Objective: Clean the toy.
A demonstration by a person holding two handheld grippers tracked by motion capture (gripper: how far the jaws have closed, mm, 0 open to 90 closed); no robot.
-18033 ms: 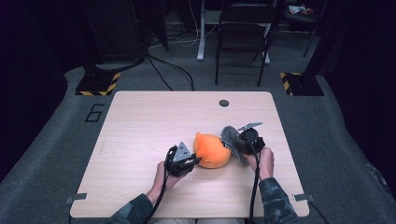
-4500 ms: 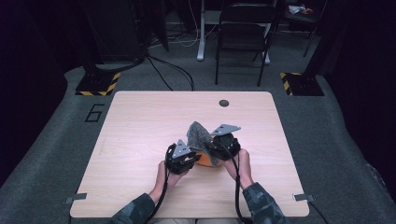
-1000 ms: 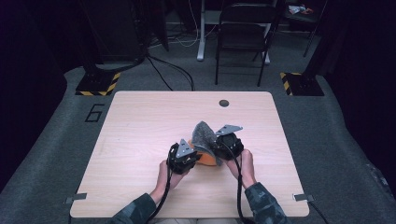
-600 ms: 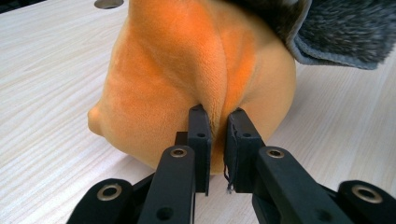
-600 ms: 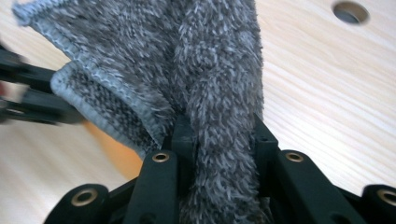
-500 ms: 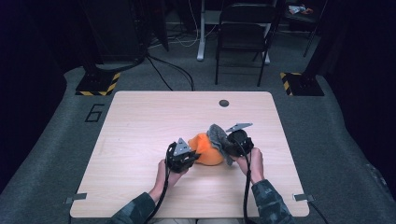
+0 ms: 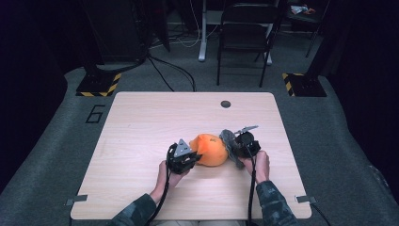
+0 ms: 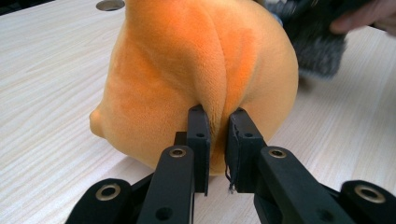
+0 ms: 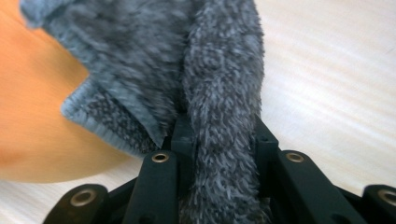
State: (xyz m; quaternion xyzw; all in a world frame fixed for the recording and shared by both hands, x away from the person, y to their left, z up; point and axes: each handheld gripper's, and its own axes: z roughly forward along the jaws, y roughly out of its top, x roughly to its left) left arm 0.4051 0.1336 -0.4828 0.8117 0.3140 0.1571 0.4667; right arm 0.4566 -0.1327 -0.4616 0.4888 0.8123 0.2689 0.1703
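Round orange plush toy [image 7: 209, 149] sits on the light wooden table [image 7: 141, 127], near the person's edge, between both grippers. Left gripper [image 8: 217, 140] jaws nearly closed, pinching a raised fold of the orange plush (fold runs up between the pads [image 8: 200, 135]). Right gripper [image 9: 219, 140] clamped on a bunched grey fuzzy cloth [image 9: 205, 70]; the cloth fills the gap between the jaws and its free end lies against the plush's right side. In the high view the cloth [image 7: 229, 141] stands just right of the toy, with the right gripper [image 7: 237, 147] touching it.
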